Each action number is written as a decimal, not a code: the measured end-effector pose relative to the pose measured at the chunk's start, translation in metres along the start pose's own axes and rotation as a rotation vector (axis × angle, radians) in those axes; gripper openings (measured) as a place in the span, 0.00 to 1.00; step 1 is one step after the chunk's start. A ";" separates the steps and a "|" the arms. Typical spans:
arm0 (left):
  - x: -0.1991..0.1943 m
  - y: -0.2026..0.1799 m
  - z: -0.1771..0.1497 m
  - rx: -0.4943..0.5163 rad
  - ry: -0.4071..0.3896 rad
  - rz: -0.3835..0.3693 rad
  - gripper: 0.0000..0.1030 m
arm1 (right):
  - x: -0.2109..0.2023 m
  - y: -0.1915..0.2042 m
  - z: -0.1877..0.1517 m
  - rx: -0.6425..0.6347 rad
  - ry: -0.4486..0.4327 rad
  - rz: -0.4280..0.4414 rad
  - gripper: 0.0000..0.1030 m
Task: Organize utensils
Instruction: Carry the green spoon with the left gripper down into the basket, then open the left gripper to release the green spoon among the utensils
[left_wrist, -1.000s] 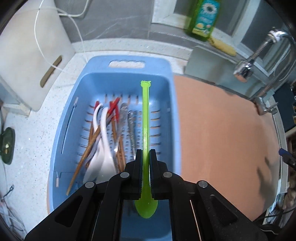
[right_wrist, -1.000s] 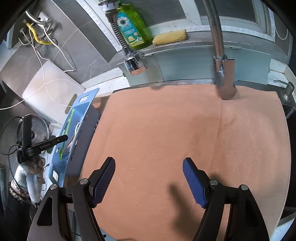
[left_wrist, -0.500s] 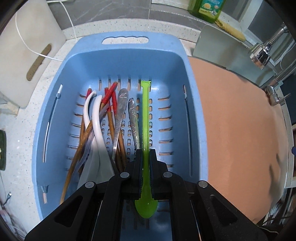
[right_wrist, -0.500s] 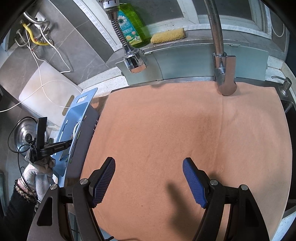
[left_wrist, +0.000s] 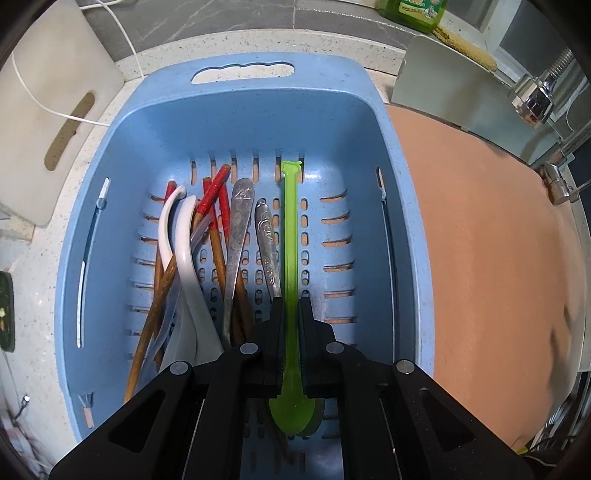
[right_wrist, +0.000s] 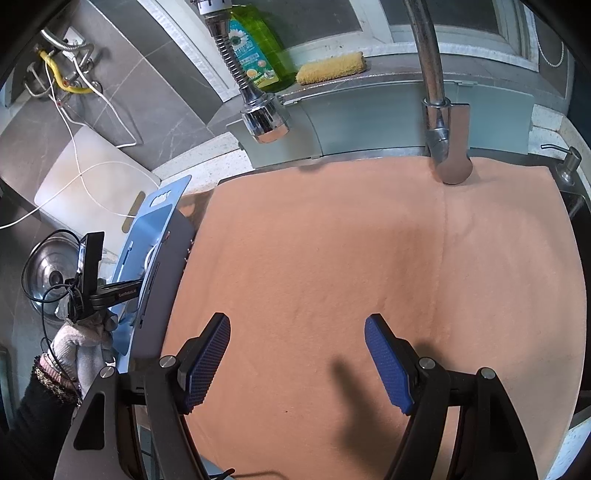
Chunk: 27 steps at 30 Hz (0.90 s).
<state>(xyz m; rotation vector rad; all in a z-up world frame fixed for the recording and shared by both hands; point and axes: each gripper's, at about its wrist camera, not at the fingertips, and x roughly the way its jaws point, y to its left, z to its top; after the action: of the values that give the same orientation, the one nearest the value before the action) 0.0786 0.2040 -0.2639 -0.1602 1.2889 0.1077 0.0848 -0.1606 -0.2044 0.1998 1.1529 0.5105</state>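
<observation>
My left gripper (left_wrist: 289, 306) is shut on a green plastic spoon (left_wrist: 289, 236), its handle pointing away and its bowl under the jaws. It hangs low inside a blue slotted basket (left_wrist: 391, 155). Several utensils lie on the basket floor just left of the spoon: two metal spoons (left_wrist: 240, 221), white ladle spoons (left_wrist: 186, 243) and red-tipped wooden chopsticks (left_wrist: 212, 192). My right gripper (right_wrist: 297, 332) stands open over the orange cloth (right_wrist: 351, 240) with nothing between its blue pads. In the right wrist view the basket (right_wrist: 155, 206) appears edge-on at the left, with a gloved hand (right_wrist: 79, 341) holding the left gripper.
A white cutting board (left_wrist: 44, 110) with a cable leans left of the basket. Two faucets (right_wrist: 264, 118) stand behind the cloth, with a green soap bottle (right_wrist: 255, 55) and yellow sponge (right_wrist: 330, 68) on the ledge. A steel pot lid (right_wrist: 48, 273) sits far left.
My left gripper has sunk into the basket with the green spoon, which now sits close to the basket floor beside the metal spoons. The right gripper has stayed put.
</observation>
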 end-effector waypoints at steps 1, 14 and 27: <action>0.001 0.000 0.000 0.003 0.003 0.001 0.05 | 0.000 -0.001 0.000 0.005 0.001 0.000 0.70; 0.014 0.006 0.010 -0.007 0.027 0.010 0.09 | 0.000 -0.006 0.001 0.018 0.010 -0.002 0.70; -0.018 0.014 0.002 -0.045 -0.041 0.035 0.14 | 0.009 0.005 0.011 -0.039 0.029 0.023 0.70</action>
<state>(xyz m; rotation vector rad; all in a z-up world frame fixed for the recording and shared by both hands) 0.0730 0.2186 -0.2473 -0.1730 1.2492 0.1689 0.0961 -0.1504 -0.2047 0.1725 1.1694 0.5571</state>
